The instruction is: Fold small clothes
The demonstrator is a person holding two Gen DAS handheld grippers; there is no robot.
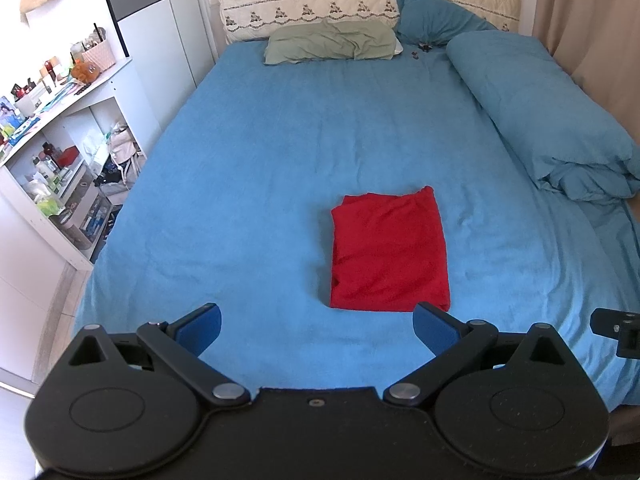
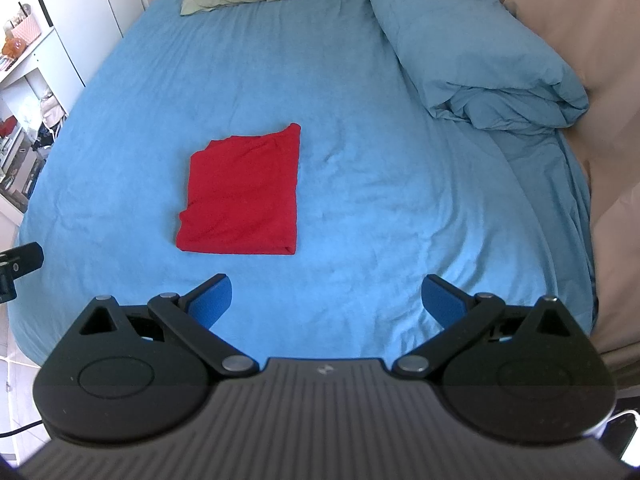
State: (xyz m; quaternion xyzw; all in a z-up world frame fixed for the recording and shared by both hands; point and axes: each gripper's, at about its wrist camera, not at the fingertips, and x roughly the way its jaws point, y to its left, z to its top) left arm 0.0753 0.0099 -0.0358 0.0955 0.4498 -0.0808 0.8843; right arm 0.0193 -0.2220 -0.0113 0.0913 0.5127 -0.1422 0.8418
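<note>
A red garment (image 1: 390, 250) lies folded into a neat rectangle on the blue bed sheet (image 1: 260, 168). It also shows in the right wrist view (image 2: 244, 194), left of centre. My left gripper (image 1: 318, 330) is open and empty, held just short of the garment's near edge. My right gripper (image 2: 327, 300) is open and empty, near the garment's right near corner and apart from it. The right gripper's edge shows at the far right of the left wrist view (image 1: 618, 330).
A rolled blue duvet (image 1: 540, 116) lies along the bed's right side. A green pillow (image 1: 332, 42) and a blue pillow (image 1: 436, 18) sit at the headboard. A cluttered white shelf unit (image 1: 60, 152) stands left of the bed. A beige curtain (image 2: 616, 160) hangs on the right.
</note>
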